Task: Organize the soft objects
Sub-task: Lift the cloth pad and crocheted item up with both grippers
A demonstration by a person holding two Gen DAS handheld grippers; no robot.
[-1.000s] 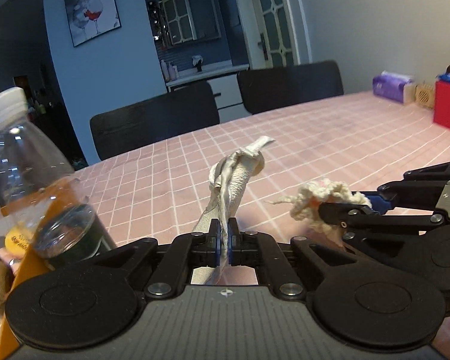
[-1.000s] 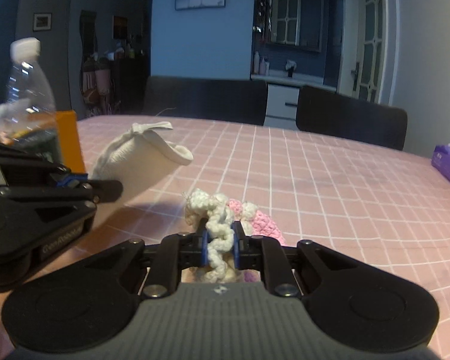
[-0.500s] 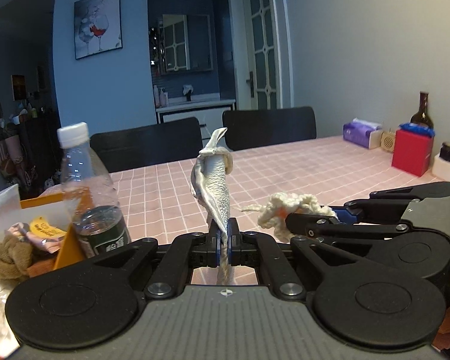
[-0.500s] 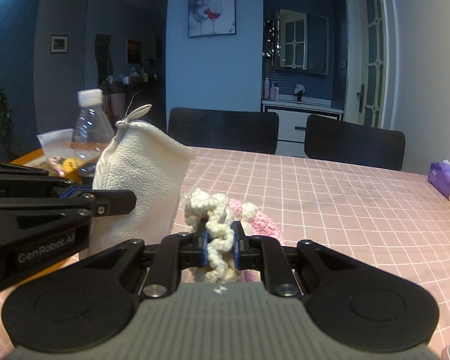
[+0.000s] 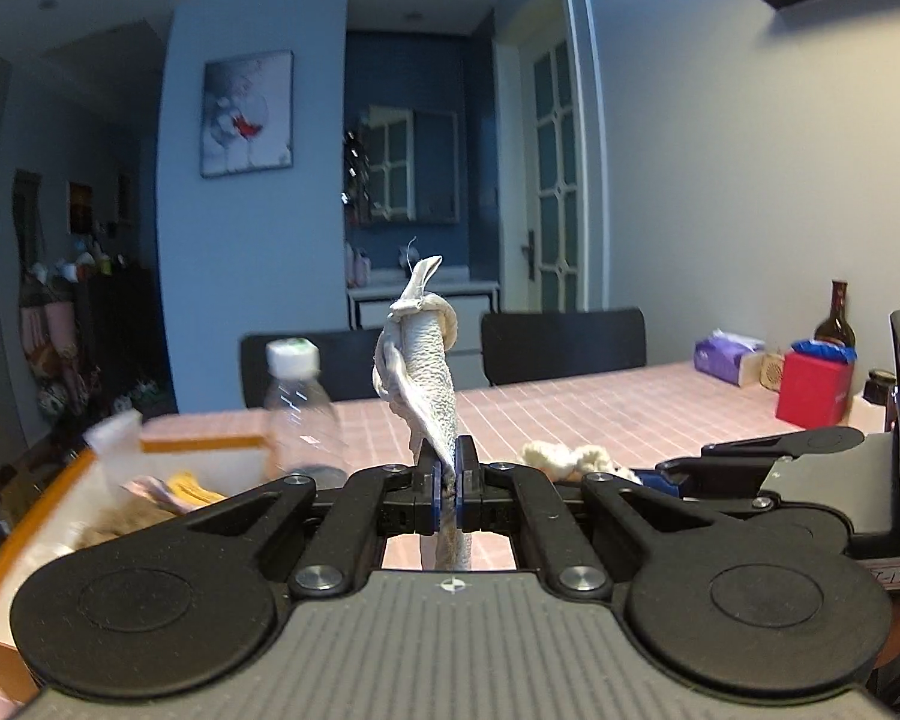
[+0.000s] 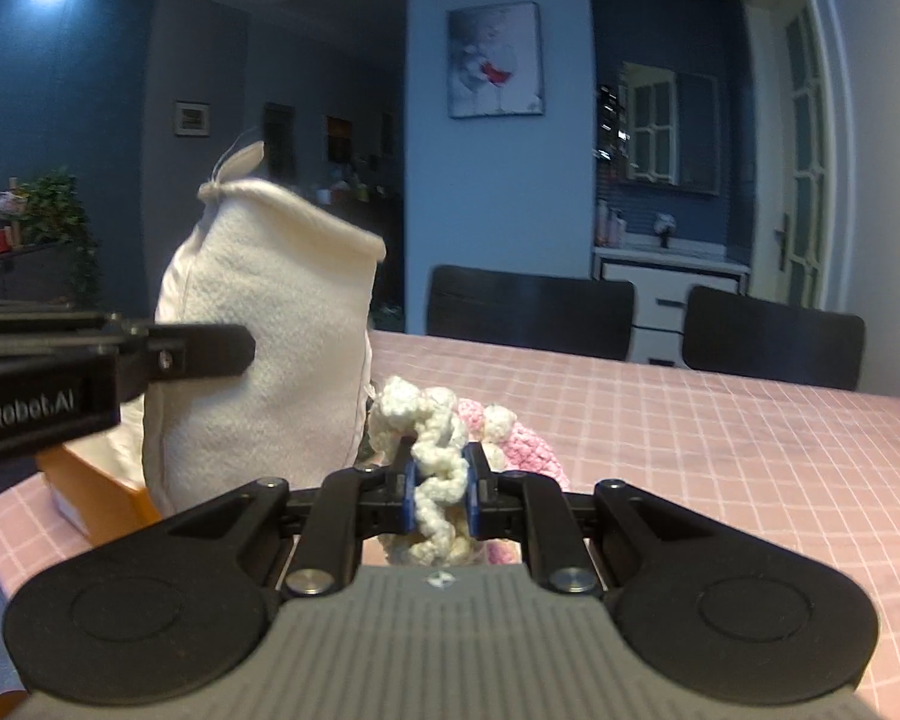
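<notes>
My left gripper (image 5: 447, 483) is shut on a white fleece pouch (image 5: 423, 360), which stands up edge-on between the jaws. In the right wrist view the same pouch (image 6: 264, 342) shows broadside, held by the left gripper's fingers (image 6: 198, 351). My right gripper (image 6: 441, 495) is shut on a cream and pink crocheted piece (image 6: 432, 450); its cream part (image 5: 561, 456) shows in the left wrist view. Both are held above the pink checked table (image 6: 720, 450).
An orange-rimmed box (image 5: 48, 510) with soft items and wrappers sits at the left, with a clear plastic bottle (image 5: 297, 402) beside it. A red box (image 5: 813, 387), a brown bottle (image 5: 834, 315) and a purple tissue pack (image 5: 726, 354) stand far right. Black chairs (image 6: 768, 336) line the far edge.
Both grippers have risen and tilted up with their loads. The left gripper has swung toward the orange box, which now lies lower left in its view.
</notes>
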